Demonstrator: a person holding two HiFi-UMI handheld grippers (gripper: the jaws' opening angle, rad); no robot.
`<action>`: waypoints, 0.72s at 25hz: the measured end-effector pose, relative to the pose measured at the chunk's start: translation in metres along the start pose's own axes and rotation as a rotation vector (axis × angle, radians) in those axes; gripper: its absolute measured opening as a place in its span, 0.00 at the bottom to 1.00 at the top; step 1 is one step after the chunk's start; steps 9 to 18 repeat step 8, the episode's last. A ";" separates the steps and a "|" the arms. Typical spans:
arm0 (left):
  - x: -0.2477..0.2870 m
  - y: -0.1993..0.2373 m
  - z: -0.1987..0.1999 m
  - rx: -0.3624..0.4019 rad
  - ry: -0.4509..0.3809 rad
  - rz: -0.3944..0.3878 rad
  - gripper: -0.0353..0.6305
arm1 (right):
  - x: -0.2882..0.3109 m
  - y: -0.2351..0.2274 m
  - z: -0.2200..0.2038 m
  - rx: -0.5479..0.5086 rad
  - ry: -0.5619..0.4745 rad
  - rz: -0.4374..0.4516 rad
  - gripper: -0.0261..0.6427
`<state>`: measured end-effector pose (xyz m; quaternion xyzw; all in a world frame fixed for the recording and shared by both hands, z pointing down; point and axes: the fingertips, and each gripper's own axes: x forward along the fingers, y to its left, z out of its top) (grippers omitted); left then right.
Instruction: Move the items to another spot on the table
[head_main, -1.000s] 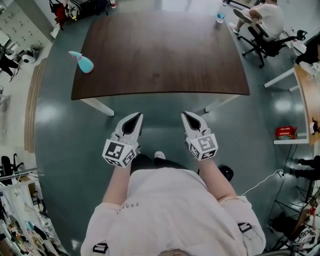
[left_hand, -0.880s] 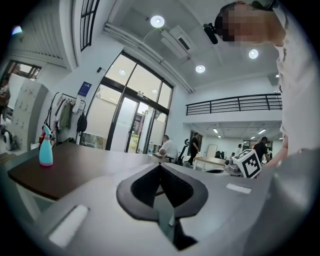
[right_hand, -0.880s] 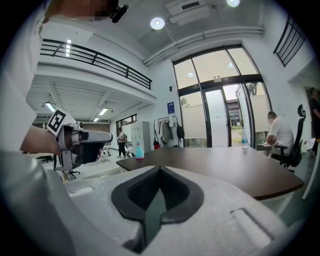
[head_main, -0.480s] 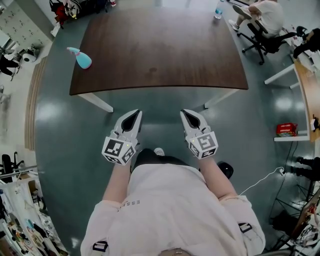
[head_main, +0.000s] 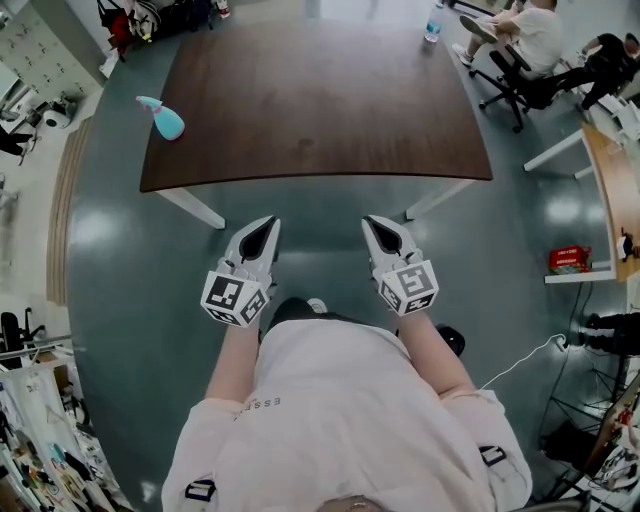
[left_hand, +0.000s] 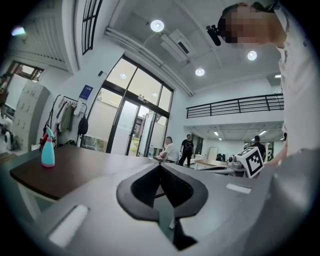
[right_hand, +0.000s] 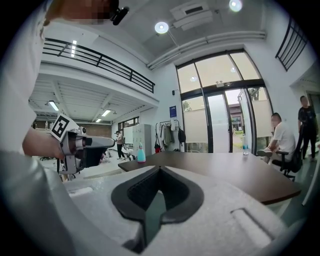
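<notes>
Head view: left tool (head_main: 270, 224) and right tool (head_main: 368, 222) hung side by side, short of the dark bench (head_main: 320, 110); blue spray bottle (head_main: 165, 120) stood at its left edge, water bottle (head_main: 432, 25) at the far right corner | Left gripper view: jaws were together, nothing between them | Right gripper view: jaws were together, empty.

This is an open-plan office. A large brown desk (head_main: 320, 100) stands on a grey floor (head_main: 130, 260), with rolling office chairs (head_main: 515, 88) nearby. Tall glass doors (right_hand: 222, 125) and a railed mezzanine (left_hand: 235, 106) surround it.
</notes>
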<state>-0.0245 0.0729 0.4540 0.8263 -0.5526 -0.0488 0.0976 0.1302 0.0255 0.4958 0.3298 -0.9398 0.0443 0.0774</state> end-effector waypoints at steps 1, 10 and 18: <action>0.000 0.000 0.000 0.002 -0.001 -0.002 0.08 | 0.000 -0.001 0.001 -0.003 -0.003 -0.002 0.03; -0.001 -0.001 0.006 0.024 0.001 -0.028 0.08 | 0.004 0.005 0.008 -0.015 -0.009 -0.003 0.03; -0.001 -0.001 0.006 0.024 0.001 -0.028 0.08 | 0.004 0.005 0.008 -0.015 -0.009 -0.003 0.03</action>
